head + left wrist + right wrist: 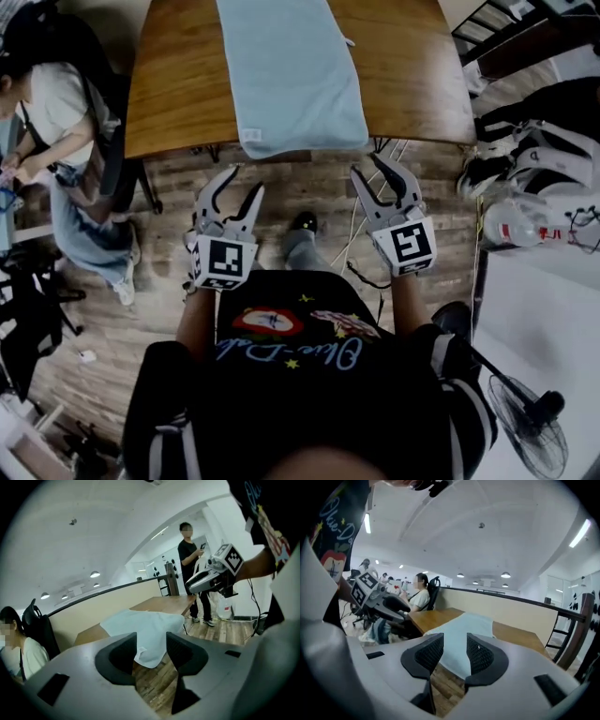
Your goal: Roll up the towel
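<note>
Towel (pixel 291 70) flat on bench (pixel 412 84), long axis running straight away from the claws, near hem drooping over the front edge. Short of that hem, left claw (pixel 246 178) and right claw (pixel 366 165), both agape and empty, one facing each corner, equally near.

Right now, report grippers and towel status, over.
Open and empty: left gripper, right gripper, both short of the table. Flat, unrolled towel, near edge overhanging. Nothing between jaws and towel.
</note>
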The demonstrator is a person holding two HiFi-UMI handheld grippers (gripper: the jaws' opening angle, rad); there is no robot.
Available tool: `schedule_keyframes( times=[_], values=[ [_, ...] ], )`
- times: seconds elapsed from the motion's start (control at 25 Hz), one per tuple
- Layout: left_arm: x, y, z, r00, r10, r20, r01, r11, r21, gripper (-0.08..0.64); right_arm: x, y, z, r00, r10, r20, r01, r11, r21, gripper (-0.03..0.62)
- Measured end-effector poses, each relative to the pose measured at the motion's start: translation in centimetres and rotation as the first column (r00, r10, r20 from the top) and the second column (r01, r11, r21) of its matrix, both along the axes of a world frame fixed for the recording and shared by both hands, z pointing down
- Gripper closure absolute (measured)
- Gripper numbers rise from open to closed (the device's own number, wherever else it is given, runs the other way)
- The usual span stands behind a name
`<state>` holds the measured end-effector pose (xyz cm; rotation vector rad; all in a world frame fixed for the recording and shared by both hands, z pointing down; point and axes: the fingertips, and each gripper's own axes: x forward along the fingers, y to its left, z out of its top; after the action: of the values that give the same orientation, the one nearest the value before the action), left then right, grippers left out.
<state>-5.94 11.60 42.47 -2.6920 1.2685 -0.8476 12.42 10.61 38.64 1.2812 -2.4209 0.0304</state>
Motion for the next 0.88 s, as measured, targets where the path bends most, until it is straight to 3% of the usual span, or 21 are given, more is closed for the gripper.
schedule_keyframes(
  times=[0.12,0.44,0.64,0.88],
  values=[
    [-0.5,-0.4,2.7,0.998,-0.056,0.043,0.057,0.997,-0.042,0.385,0.9,-0.5,2.6,0.998,-0.032,-0.059,0.029,0.999,-0.042,0.466],
    [-2.1,-2.0,9.2,0.983,-0.182,0.001,0.180,0.967,-0.180,0.380,3.9,-2.0,9.4,0.998,0.063,0.031,-0.057,0.983,-0.173,0.451],
    [-2.3,-3.8,12.4,0.962,-0.267,-0.057,0.240,0.928,-0.286,0.380,4.7,-3.5,12.2,0.986,0.135,0.098,-0.104,0.956,-0.274,0.416],
    [-1.7,-5.1,14.8,0.935,-0.332,-0.122,0.260,0.879,-0.399,0.360,5.6,-5.4,14.8,0.942,0.249,0.223,-0.155,0.917,-0.367,0.407]
  ],
)
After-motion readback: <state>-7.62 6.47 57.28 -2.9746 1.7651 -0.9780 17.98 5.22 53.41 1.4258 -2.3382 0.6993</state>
